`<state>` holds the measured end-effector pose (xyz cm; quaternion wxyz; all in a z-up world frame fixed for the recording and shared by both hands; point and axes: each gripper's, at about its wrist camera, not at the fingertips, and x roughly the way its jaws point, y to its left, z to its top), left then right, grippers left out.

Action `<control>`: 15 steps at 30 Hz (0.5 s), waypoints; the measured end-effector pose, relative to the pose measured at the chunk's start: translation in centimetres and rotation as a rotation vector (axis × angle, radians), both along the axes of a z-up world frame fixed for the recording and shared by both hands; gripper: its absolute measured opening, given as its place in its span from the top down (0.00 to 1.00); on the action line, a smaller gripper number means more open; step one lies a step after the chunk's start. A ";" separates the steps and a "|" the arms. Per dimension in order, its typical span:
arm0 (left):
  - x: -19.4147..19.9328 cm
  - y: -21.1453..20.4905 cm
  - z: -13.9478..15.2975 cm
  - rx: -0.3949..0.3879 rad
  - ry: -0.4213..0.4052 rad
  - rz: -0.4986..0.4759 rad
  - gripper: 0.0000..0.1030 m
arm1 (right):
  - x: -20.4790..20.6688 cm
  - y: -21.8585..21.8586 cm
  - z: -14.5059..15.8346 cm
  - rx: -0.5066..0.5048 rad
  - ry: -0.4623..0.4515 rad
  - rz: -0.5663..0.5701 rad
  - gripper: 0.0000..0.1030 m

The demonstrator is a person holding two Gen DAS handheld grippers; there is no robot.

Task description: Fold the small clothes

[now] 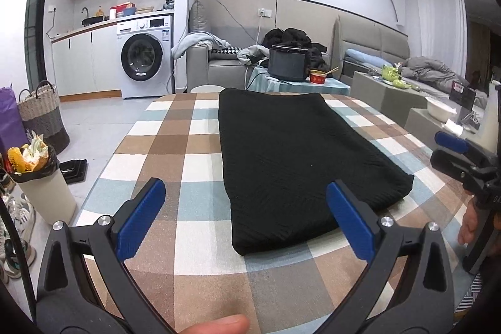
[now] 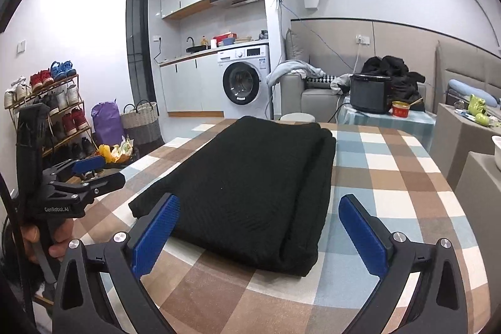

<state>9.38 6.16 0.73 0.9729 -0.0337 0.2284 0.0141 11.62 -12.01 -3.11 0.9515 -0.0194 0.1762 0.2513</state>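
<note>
A black knitted garment (image 1: pixel 300 158) lies folded into a long rectangle on the checked tablecloth (image 1: pixel 175 146). My left gripper (image 1: pixel 247 202) hovers over the cloth at the garment's near end, open wide, its blue pads (image 1: pixel 144 218) clear of the fabric. In the right wrist view the same garment (image 2: pixel 250 193) stretches away from my right gripper (image 2: pixel 260 218), which is open with nothing pressed between its pads (image 2: pixel 363 237). Each view shows the other gripper at its edge: the right one (image 1: pixel 463 158) and the left one (image 2: pixel 81 174), held by a hand.
A dark cooker (image 1: pixel 289 63) and a red bowl (image 1: pixel 317 76) stand on a small table beyond. A full bin (image 1: pixel 40 177), baskets (image 1: pixel 43 115) and a shoe rack (image 2: pixel 50 115) line the floor at left. A washing machine (image 1: pixel 145 57) and sofa (image 1: pixel 219 58) stand behind.
</note>
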 end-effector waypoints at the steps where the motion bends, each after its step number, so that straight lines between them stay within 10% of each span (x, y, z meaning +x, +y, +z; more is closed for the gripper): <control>1: 0.0 0.1 0.0 -0.005 -0.002 0.006 0.01 | 0.0 -0.1 -0.1 0.005 0.003 -0.001 0.00; 15: 0.3 0.7 -0.2 -0.027 0.004 0.022 0.01 | -0.3 0.2 -0.1 -0.015 -0.027 0.008 0.00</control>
